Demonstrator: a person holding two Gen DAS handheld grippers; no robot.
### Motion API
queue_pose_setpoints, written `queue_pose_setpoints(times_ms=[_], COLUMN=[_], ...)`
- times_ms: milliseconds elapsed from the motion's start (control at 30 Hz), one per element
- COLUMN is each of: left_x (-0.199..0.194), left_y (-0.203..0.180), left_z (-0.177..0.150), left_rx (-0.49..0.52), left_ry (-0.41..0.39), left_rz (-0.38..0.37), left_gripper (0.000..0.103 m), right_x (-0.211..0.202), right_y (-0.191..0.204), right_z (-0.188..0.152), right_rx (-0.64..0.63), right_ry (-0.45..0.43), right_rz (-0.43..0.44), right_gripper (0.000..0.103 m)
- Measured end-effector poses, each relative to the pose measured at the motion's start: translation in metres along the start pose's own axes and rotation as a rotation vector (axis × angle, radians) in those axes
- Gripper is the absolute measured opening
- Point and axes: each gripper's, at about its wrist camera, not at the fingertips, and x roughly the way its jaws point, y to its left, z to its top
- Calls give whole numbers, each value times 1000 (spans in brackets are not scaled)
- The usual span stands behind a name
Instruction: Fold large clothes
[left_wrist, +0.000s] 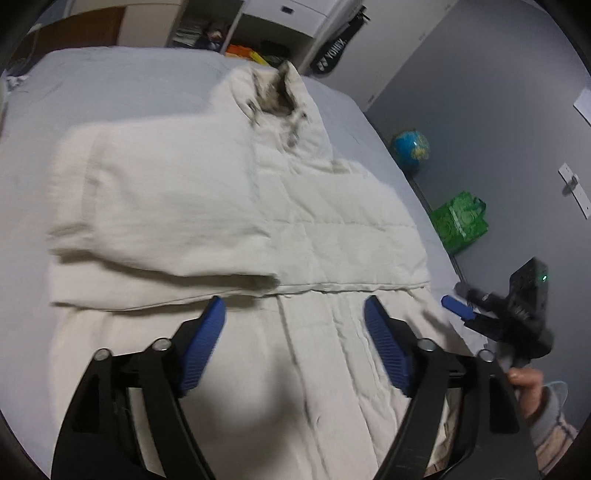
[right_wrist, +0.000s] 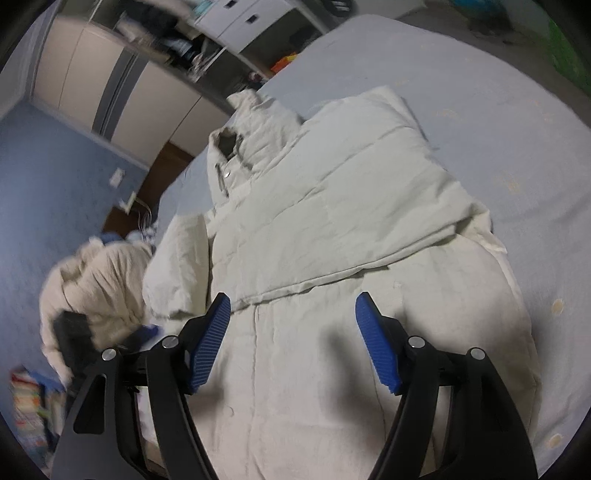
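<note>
1. Left wrist view: one cream padded coat (left_wrist: 295, 206) lay flat on the bed (left_wrist: 110, 85), its long axis running straight away from the left gripper (left_wrist: 295, 332), collar at the far end and hem nearest the camera. One sleeve (left_wrist: 159, 206) was already folded across the chest. The left gripper hovered above the lower coat, its two blue fingers spread wide and holding nothing. The right gripper (left_wrist: 458, 306) sat off the coat's right edge, close to the hem corner; whether it was spread or pressed together could not be told here.

2. Right wrist view: the right gripper (right_wrist: 293, 339) was spread and empty above the hem half of the coat (right_wrist: 332, 221), which stretched forward toward the collar. A second cream garment (right_wrist: 96, 288) lay bunched at the left.

3. Judgement: both grippers were at the hem end, so lifting the hem toward the collar looked the likely fold.
</note>
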Motion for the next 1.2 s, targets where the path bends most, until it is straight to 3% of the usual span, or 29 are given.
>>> queue_pose_setpoints(times_ms=[67,233,333,433,567,733,900,1033,1200], left_x=[-24,-73,-91,-109,-132,-145,-155,-163,-176], left_y=[4,25,44,64,92,119,131,151,166], left_z=[4,18,26,35,43,44,45,47,47], left_rx=[13,54,8,-23,-91,-193,-206,-267,-322], left_ry=[-49,-130,-157,-188,-249,-275,-292,-310,-342], left_rz=[33,111,99,137,177,168,187,226,223], left_gripper=[88,92,93,94,95,95,95,95,95], right_x=[4,27,41,58,91,144,180,208,242], right_y=[19,67,104,146,203,262,297,318,332], right_z=[-5,-20,-28,-36,-53,-78,-94,-105,-121], right_rx=[-98,-256,-329,-426,-585,-768,-887,-1003,-1125], right_ry=[15,100,125,145,167,194,188,174,187], right_rz=[-22,-19,-8,-14,-55,-120,-190,-271,-375], right_gripper=[67,68,68,68,68,68,68,68,68])
